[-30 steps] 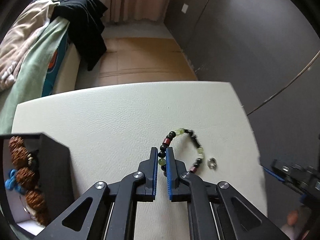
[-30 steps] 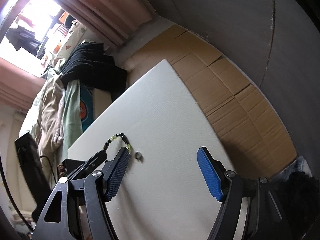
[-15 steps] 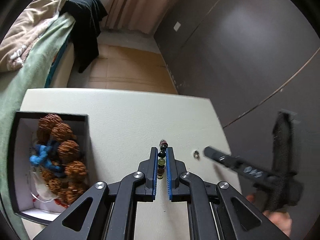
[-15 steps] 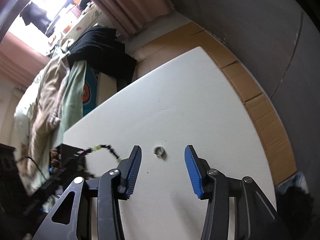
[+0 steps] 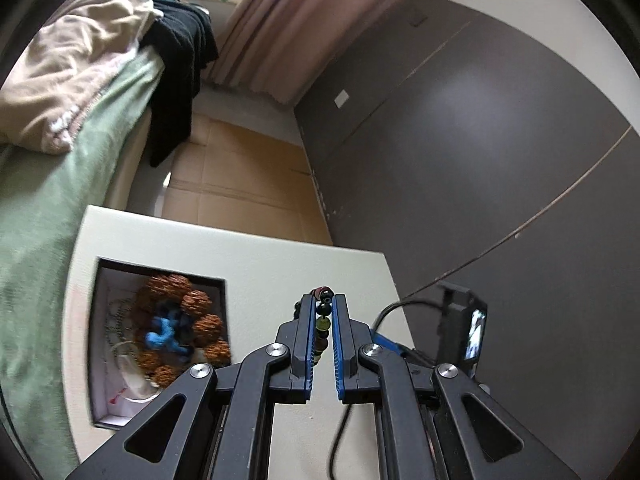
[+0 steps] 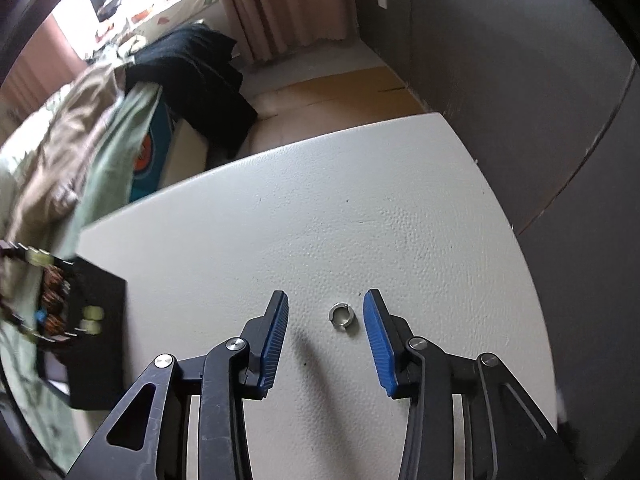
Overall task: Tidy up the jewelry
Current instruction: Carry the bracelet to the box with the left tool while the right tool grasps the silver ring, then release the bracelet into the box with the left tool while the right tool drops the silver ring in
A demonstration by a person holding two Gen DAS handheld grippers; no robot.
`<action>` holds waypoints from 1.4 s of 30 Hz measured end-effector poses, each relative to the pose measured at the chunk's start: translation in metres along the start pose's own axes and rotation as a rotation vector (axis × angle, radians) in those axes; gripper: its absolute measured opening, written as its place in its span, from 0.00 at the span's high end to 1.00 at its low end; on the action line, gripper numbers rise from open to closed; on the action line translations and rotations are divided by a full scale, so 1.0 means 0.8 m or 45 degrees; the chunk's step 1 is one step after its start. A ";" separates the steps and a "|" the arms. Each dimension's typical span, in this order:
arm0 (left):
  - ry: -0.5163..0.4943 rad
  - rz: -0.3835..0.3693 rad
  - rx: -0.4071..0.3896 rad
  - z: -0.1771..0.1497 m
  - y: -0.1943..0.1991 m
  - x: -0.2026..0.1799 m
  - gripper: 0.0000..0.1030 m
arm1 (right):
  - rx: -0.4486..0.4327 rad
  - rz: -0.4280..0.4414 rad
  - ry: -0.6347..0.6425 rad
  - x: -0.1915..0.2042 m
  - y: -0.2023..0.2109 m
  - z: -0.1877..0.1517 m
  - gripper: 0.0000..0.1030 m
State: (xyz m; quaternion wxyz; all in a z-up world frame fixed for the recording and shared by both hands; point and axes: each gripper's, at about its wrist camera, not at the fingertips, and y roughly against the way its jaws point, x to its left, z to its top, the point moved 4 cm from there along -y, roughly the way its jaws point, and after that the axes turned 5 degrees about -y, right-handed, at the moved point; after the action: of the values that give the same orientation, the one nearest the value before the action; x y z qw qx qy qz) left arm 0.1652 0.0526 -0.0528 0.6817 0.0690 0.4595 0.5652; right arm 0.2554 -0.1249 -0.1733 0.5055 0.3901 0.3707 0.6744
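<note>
My left gripper [image 5: 323, 300] is shut on a beaded bracelet [image 5: 322, 322] of black, green and red beads and holds it lifted above the white table [image 5: 256, 256], right of the jewelry box. The black jewelry box [image 5: 160, 336] is open and holds large brown beads and a blue piece. In the right wrist view the bracelet [image 6: 40, 258] shows blurred over the box [image 6: 96, 344] at the left. My right gripper [image 6: 325, 299] is open, low over the table [image 6: 360, 200], with a small silver ring [image 6: 342, 315] lying between its fingertips.
A bed with green and beige covers and black clothes [image 5: 176, 60] stands left of the table. Cardboard covers the floor [image 5: 240, 196] beyond the table. A dark wall [image 5: 480, 160] runs along the right. The right tool and its cable [image 5: 460, 332] show at the table's right edge.
My left gripper has lifted the bracelet off the table and carried it left toward the box. My right gripper has narrowed and moved over the silver ring, which now lies between its fingers.
</note>
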 end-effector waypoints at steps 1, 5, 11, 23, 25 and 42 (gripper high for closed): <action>0.000 0.008 -0.012 0.002 0.007 0.004 0.93 | -0.001 -0.058 0.045 0.003 0.000 -0.001 0.73; 0.009 0.035 -0.055 0.008 0.033 0.019 0.93 | 0.016 -0.069 0.081 0.003 0.005 -0.005 0.86; 0.042 0.056 -0.090 0.017 0.061 0.030 0.93 | 0.005 0.102 -0.007 0.000 0.027 -0.001 0.86; 0.034 0.132 -0.074 0.015 0.070 0.044 0.93 | -0.122 0.334 -0.007 0.037 0.082 0.003 0.86; 0.038 0.156 -0.056 0.013 0.068 0.050 0.93 | -0.121 0.360 -0.004 0.045 0.084 0.001 0.86; 0.204 0.237 0.061 0.004 0.053 0.100 0.34 | -0.171 0.597 0.051 0.103 0.114 -0.003 0.86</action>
State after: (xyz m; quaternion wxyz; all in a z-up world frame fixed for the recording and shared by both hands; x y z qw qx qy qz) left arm 0.1323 0.1357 -0.0691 0.5855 0.0824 0.5175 0.6186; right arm 0.2025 -0.0649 -0.0806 0.3526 0.4177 0.2343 0.8039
